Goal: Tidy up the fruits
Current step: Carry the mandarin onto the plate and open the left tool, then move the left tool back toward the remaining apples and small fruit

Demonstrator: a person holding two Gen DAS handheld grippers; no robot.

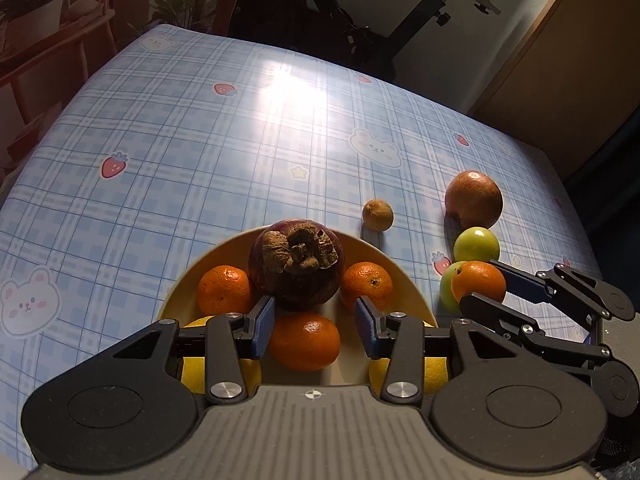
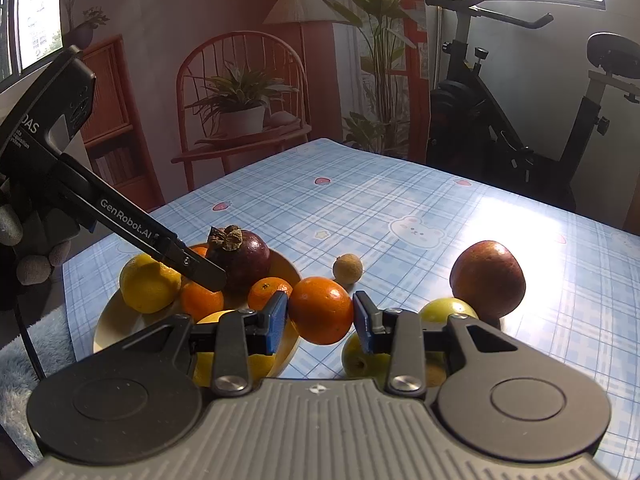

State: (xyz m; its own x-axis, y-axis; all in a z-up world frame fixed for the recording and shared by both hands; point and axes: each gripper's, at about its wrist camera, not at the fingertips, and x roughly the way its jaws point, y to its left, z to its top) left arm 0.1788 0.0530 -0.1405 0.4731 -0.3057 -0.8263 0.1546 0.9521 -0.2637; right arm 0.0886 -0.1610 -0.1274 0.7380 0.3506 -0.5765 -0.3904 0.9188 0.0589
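roughly half done, i judge. the yellow bowl (image 2: 294, 354) on the desk (image 1: 200, 140) holds a mangosteen (image 1: 296, 268), lemons and mandarins. outside: a reddish fruit (image 2: 487, 278), green fruits, a longan. right hand-held gripper (image 2: 320, 314) pinches an orange (image 2: 320, 310); left hand-held gripper (image 1: 316, 330) hangs spread over the bowl.

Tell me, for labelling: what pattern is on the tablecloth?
Light-blue plaid tablecloth with strawberries, bears and stars; clearest in left wrist view.

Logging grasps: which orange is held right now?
The orange between the right gripper fingers, off the plate; the others lie on it.
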